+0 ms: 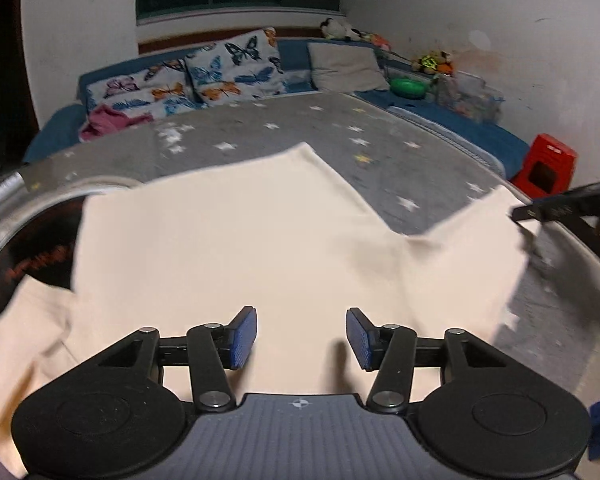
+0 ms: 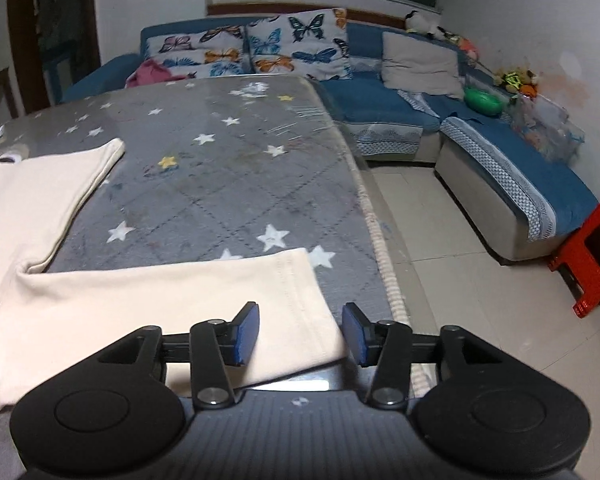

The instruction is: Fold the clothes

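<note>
The garment is plain cream. It lies on a grey cloth quilted in diamonds and scattered with white stars, a few of them yellow. The sofa is blue with a grey base; its cushions are white with blue, orange and black butterflies, and one is plain grey. The stool is red. The gripper pads are blue on black arms.

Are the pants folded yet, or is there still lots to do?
Just starting. Done: the cream pants lie spread flat on the starry table cover, legs apart. In hand: nothing; the left gripper and right gripper hover open over them. Left: every fold.
</note>
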The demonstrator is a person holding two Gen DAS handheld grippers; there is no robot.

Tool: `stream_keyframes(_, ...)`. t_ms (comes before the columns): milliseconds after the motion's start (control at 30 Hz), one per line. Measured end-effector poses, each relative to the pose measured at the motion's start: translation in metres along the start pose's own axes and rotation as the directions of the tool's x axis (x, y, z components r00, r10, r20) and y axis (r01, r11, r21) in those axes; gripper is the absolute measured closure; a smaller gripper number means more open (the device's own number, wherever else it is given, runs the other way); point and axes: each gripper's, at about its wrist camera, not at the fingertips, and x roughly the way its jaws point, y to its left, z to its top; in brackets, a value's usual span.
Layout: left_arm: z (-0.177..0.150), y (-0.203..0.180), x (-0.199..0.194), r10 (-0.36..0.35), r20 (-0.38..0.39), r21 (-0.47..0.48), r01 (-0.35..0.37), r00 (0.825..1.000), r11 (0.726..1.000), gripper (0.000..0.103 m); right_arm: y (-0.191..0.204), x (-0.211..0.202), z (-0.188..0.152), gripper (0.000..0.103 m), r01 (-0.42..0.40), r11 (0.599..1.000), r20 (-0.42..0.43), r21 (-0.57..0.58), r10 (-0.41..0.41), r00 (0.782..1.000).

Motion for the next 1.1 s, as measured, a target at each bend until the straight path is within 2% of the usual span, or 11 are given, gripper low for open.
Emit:
stream_keyframes(100,-0.005,-0.006,0.000,-0.015,-0.014,-0.012,0.015,1.000,1.000,0.050,-0.002,-0.001,-0.002,0.058,-0.016,1.000,0.007,0.016,0.016,1.000)
stream_keyframes(200,-0.011,-0.011,-0.001,-0.022,-0.021,-0.006,0.022,1.000,1.000,0.050,-0.005,-0.001,-0.003,0.080,-0.032,0.999,0.014,0.032,0.031,0.999)
stream_keyframes(233,-0.012,-0.013,-0.001,-0.024,-0.024,-0.003,0.023,0.999,1.000,0.050,-0.005,-0.001,-0.004,0.090,-0.037,0.999,0.017,0.037,0.037,0.999)
stream_keyframes(333,-0.014,-0.017,0.000,-0.032,-0.033,0.007,0.032,0.999,0.999,0.050,-0.003,-0.008,-0.004,0.097,-0.013,1.000,0.033,0.022,0.012,0.999)
stream_keyframes(467,-0.017,-0.021,0.000,-0.035,-0.028,0.025,0.035,0.999,0.999,0.050,-0.004,-0.023,-0.002,0.097,0.063,0.998,0.068,0.014,-0.063,0.996)
stream_keyframes(600,-0.017,-0.022,0.001,-0.033,-0.024,0.029,0.034,0.999,0.999,0.049,-0.011,-0.009,-0.009,0.096,0.079,0.997,0.021,0.028,-0.079,0.997)
stream_keyframes(733,-0.017,-0.013,-0.008,-0.028,-0.010,0.007,0.028,1.000,1.000,0.049,-0.007,-0.011,-0.010,0.084,0.114,0.993,0.028,0.010,-0.114,0.993)
stream_keyframes(833,-0.014,-0.003,-0.017,0.004,0.018,-0.011,-0.004,1.000,1.000,0.049,0.003,-0.024,-0.005,0.082,0.093,0.995,0.061,-0.021,-0.091,0.994)
stream_keyframes(933,-0.013,0.017,-0.024,0.075,0.045,-0.042,-0.073,0.996,0.996,0.049,0.017,-0.036,-0.001,0.077,0.043,0.998,0.090,-0.050,-0.039,0.995)
stream_keyframes(1033,-0.012,0.043,-0.029,0.168,0.064,-0.083,-0.163,0.984,0.983,0.049,0.038,-0.042,0.001,0.076,-0.032,0.996,0.101,-0.086,0.041,0.994)
stream_keyframes(1100,-0.012,0.065,-0.031,0.251,0.073,-0.109,-0.242,0.965,0.964,0.049,0.053,-0.044,0.001,0.075,-0.086,0.990,0.096,-0.111,0.097,0.991)
